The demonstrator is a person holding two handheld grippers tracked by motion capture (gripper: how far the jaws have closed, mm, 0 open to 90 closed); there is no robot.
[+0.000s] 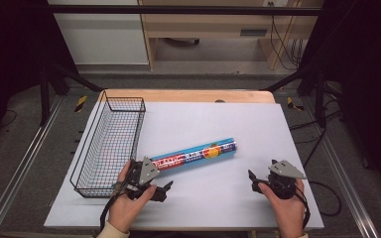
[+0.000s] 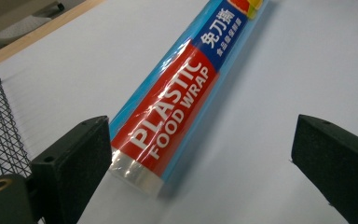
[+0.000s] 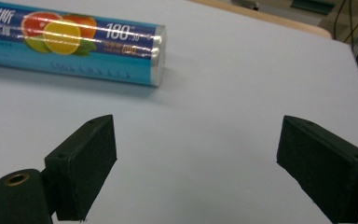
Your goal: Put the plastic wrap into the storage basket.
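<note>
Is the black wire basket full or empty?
Empty. The black wire basket has nothing inside; the white table shows through its mesh, and the blue plastic wrap roll lies beside it.

Both hands in from the bottom edge, low over the surface. Left hand (image 1: 126, 206) grips the black two-jaw left gripper (image 1: 161, 191), jaws spread wide. Right hand (image 1: 287, 208) grips the black two-jaw right gripper (image 1: 254, 181), jaws spread wide too, well apart from the left.
</note>
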